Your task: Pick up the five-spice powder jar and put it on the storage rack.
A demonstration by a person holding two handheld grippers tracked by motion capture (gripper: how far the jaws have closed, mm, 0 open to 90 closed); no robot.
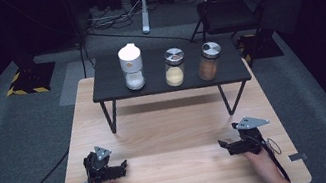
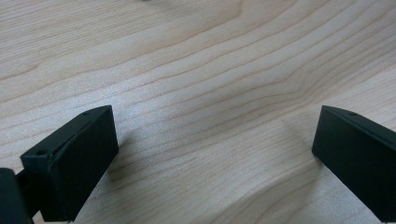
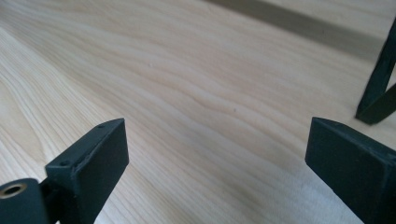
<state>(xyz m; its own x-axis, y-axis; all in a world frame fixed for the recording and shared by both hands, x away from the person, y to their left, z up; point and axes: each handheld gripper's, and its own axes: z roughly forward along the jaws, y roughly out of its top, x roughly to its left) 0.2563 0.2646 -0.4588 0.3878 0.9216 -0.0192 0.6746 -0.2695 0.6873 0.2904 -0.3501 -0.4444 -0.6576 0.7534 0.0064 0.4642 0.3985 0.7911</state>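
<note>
My left gripper [image 1: 122, 167] rests low over the light wooden table [image 1: 174, 135] near its front left, jaws wide apart with bare wood between them [image 2: 215, 154]. My right gripper [image 1: 222, 145] sits at the front right, also open, nothing between its jaws [image 3: 217, 168]. On a small black raised shelf [image 1: 170, 84] at the back stand three containers: a white shaker [image 1: 131, 66], a glass jar of yellow powder [image 1: 174, 67] and a glass jar of brown powder [image 1: 209, 61], both with metal lids.
The shelf's black legs [image 1: 110, 117] stand on the table; one leg [image 3: 378, 88] rises at the right of the right gripper view. Beyond the table lie grey carpet, cables and a dark folding chair [image 1: 232, 3].
</note>
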